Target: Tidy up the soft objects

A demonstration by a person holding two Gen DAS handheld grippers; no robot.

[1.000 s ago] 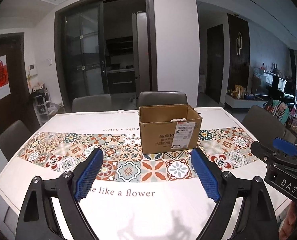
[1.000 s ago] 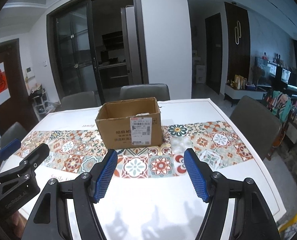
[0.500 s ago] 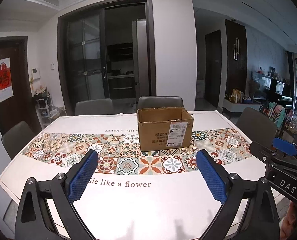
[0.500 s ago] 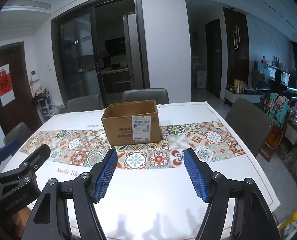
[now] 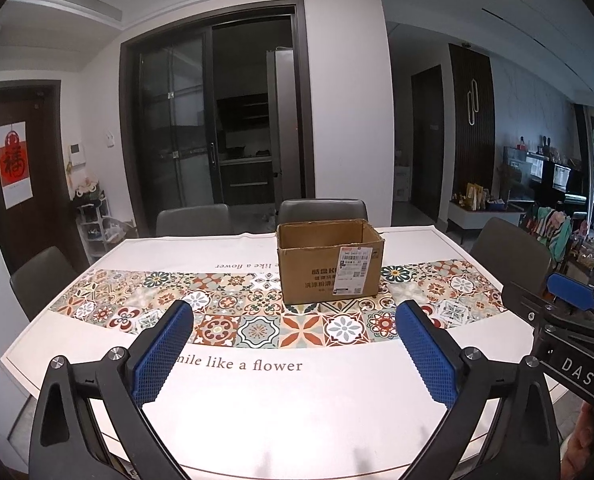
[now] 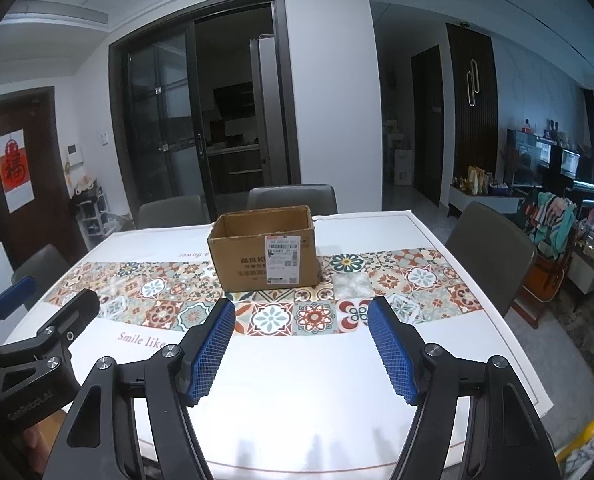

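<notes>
Floor right of table — right-wrist view only

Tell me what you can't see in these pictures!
- Inside the cardboard box: both views look from low down, so its front wall hides the contents.
- Shipping label: print too small to read.
- "Smile like a flower" lettering: right wrist view, cut short by the right gripper.
</notes>
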